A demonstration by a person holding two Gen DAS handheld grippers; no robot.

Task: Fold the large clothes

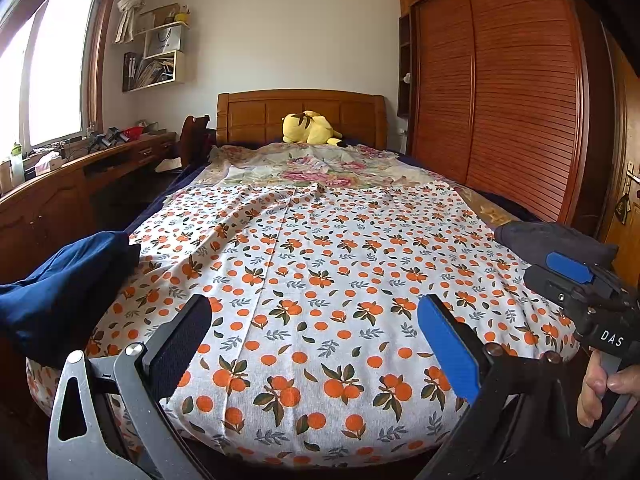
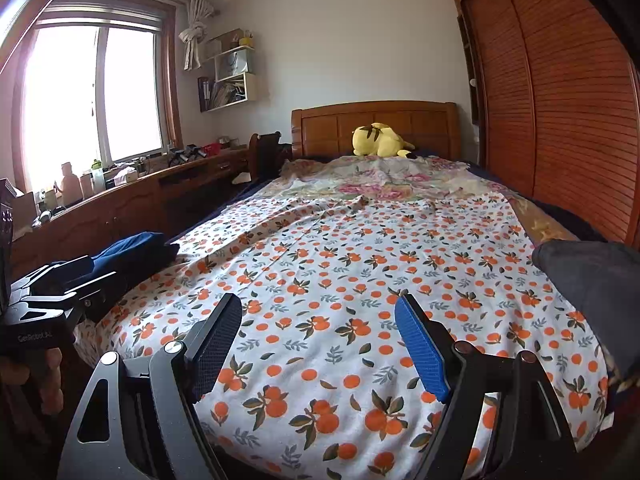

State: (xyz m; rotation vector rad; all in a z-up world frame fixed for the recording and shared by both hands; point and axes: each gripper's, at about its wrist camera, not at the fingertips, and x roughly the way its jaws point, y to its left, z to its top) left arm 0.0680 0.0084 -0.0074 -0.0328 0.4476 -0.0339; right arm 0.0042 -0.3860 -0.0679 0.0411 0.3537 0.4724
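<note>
Approach stage: my left gripper [image 1: 314, 346] and right gripper [image 2: 318, 348] hover wide, empty, above the orange-printed white cotton cloth [image 1: 320, 264]; next, I pinch its near hem.

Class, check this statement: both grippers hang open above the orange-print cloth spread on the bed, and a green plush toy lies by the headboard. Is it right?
One error: the plush toy is yellow, not green, as the right wrist view shows. The rest stands.

Daylight pours through the window [image 2: 92, 92] on the left, above a long wooden counter [image 2: 132, 200]. White wall [image 1: 280, 28] behind the wooden headboard [image 1: 300, 114]; a louvred wardrobe [image 1: 500, 92] fills the right side.
</note>
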